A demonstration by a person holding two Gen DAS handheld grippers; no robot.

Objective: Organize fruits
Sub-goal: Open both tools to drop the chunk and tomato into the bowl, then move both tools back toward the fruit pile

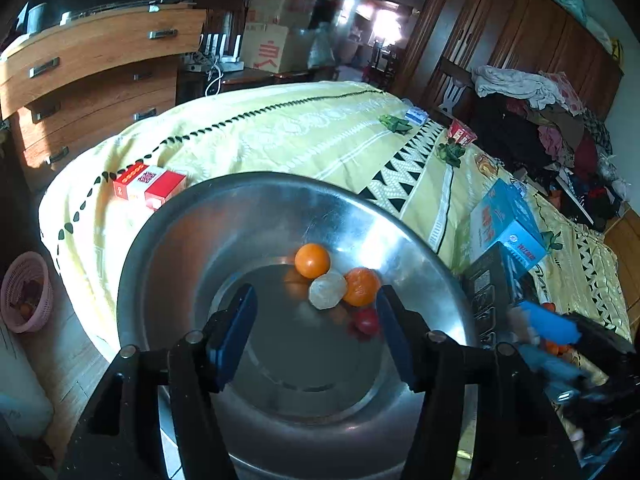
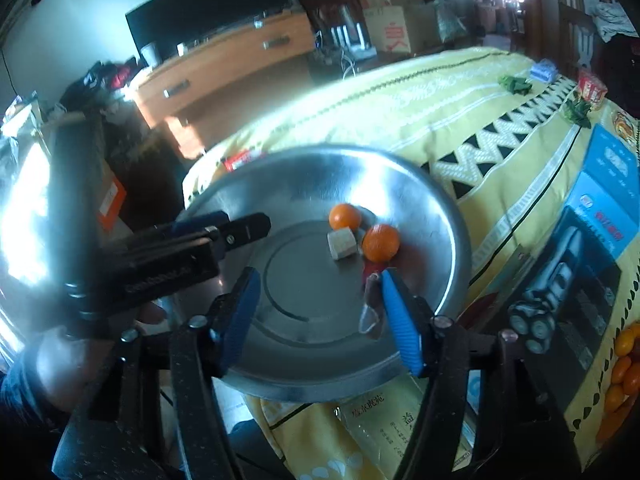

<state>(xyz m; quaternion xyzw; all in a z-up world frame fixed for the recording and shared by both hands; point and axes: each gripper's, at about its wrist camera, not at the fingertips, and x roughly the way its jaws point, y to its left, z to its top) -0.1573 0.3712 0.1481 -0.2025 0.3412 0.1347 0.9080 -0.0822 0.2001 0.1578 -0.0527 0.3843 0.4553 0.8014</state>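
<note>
Beyond both parted, empty pairs of fingers (image 1: pixel 244 320) (image 2: pixel 396 312), two oranges (image 1: pixel 312 260) lie in the steel basin (image 1: pixel 420 240).

Digit "2" on red-and-white box (image 1: pixel 149 185), other print too blurred to read

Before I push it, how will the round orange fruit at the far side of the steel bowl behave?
The round orange fruit would probably roll, being nearly spherical. On the steel bowl's smooth sloped wall it likely slides back toward the centre. Its glossy skin may slip between pads.
</note>
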